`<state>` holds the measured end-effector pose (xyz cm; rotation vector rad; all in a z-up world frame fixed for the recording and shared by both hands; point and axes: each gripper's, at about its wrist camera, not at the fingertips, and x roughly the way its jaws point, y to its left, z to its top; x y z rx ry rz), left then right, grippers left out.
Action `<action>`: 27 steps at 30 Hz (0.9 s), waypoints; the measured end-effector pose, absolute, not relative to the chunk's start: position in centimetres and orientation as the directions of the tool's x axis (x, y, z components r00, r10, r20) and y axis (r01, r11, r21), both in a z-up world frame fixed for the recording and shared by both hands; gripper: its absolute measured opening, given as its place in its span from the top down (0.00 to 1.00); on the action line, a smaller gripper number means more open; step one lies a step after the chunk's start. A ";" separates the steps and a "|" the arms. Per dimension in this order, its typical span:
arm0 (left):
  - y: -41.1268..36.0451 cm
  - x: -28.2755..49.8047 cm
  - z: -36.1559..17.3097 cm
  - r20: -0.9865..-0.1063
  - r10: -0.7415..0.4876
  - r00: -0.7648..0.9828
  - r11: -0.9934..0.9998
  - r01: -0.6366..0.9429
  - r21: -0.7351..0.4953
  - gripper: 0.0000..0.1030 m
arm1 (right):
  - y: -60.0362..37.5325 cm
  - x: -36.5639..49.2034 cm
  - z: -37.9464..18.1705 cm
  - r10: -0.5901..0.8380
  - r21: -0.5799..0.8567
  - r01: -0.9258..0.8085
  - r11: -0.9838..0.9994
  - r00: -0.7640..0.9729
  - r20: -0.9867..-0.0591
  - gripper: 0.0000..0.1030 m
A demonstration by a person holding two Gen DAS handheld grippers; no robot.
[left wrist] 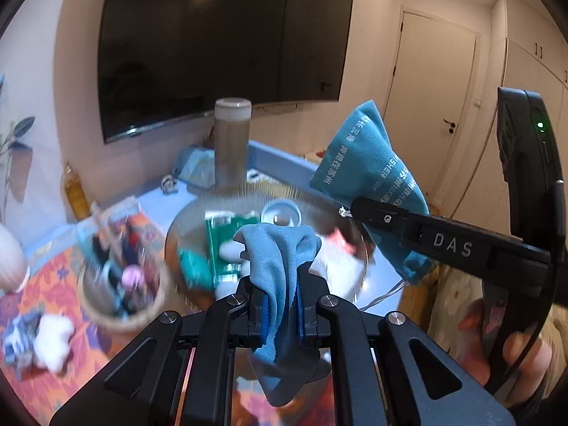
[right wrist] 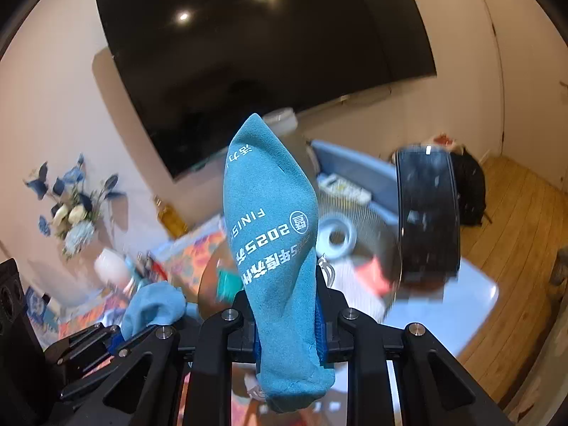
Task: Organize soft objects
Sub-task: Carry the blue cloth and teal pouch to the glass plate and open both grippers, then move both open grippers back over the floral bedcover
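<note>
A plain, soft blue microfibre cloth (left wrist: 280,269) is pinched between the closed jaws of the left gripper (left wrist: 280,314), its loose ends drooping above and below the pads. A teal fleece pouch printed with white lettering (right wrist: 271,234) is clamped in the right gripper (right wrist: 287,323) and stands up stiffly from the jaws — both soft items are held in the air, clear of the table. Below them a large ribbed glass bowl (left wrist: 248,190) is seen, cluttered with a green-and-white packet (left wrist: 222,234), a pale blue tape ring (left wrist: 280,213) and blurred odds and ends. By this evidence the task is judged to be partway at most: two pieces are lifted, neither is set down — and no destination can be told.
</note>
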<state>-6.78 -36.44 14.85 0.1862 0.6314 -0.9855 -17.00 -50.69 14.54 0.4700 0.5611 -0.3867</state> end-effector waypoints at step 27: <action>-27.9 -7.3 15.8 -0.577 -0.629 0.520 0.667 0.743 -0.057 0.18 | -49.4 -17.6 13.3 -0.153 0.311 0.458 0.833 0.730 -0.666 0.31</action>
